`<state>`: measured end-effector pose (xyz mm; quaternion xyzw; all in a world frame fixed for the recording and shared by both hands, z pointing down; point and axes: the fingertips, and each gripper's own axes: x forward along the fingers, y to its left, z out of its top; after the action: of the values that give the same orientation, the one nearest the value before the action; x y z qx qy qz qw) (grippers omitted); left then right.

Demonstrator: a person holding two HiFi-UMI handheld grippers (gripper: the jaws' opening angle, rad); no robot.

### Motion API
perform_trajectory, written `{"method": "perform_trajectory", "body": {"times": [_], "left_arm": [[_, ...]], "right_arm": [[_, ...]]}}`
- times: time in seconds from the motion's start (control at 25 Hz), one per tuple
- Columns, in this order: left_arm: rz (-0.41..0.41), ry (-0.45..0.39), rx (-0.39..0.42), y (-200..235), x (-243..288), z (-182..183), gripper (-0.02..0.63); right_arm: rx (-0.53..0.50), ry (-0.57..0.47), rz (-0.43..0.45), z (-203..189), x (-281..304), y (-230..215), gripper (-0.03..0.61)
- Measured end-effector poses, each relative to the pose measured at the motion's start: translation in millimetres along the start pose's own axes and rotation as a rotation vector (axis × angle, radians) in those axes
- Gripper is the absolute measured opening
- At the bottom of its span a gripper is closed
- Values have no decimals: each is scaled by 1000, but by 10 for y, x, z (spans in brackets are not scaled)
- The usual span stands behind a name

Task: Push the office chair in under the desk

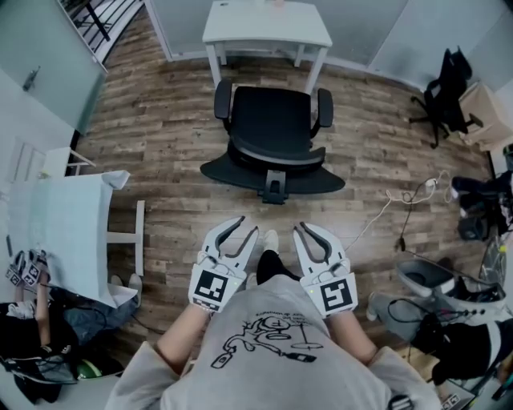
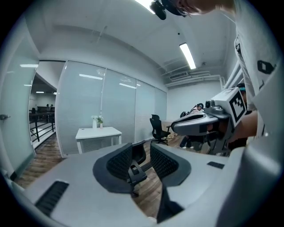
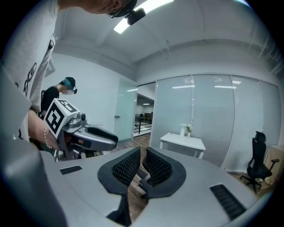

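Observation:
The black office chair (image 1: 271, 128) stands on the wood floor with its backrest toward me and its seat facing the white desk (image 1: 264, 24), partly short of it. Both grippers are held close to my body, well back from the chair and touching nothing. My left gripper (image 1: 243, 227) is open, and in the left gripper view (image 2: 142, 150) the chair (image 2: 137, 156) shows far off through the gap. My right gripper (image 1: 303, 231) is shut with nothing held; in the right gripper view (image 3: 142, 151) its pads nearly meet, and the desk (image 3: 182, 142) lies beyond.
A second black chair (image 1: 445, 92) stands at the far right beside a box. Cables (image 1: 409, 196) and gear lie on the floor to the right. A white table (image 1: 64, 228) with a person next to it is at the left. Glass walls run behind the desk.

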<state>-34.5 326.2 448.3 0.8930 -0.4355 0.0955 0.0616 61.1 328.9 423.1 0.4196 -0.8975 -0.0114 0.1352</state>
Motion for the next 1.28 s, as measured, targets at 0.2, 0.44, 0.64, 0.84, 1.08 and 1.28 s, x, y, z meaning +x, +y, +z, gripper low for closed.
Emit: {"method": "perform_trajectory", "body": {"times": [0.2, 0.44, 0.64, 0.84, 1.08, 1.28], "left_arm": [[8, 86, 104, 226, 343, -335, 124], [-2, 234, 196, 500, 711, -857, 130], [-28, 375, 392, 640, 992, -1280, 158], [-66, 502, 628, 769, 1176, -1701, 178], [-114, 651, 823, 976, 1308, -2176, 209], [-92, 685, 896, 1053, 1375, -2264, 143]], "right_arm": [[-77, 93, -2, -335, 245, -246, 48], [-161, 195, 29, -730, 543, -464, 69], [-271, 310, 82, -1231, 737, -584, 117], [-371, 410, 128, -1710, 865, -653, 158], [-447, 528, 163, -2256, 1009, -806, 181], [-527, 629, 159, -2584, 1063, -926, 182]]}}
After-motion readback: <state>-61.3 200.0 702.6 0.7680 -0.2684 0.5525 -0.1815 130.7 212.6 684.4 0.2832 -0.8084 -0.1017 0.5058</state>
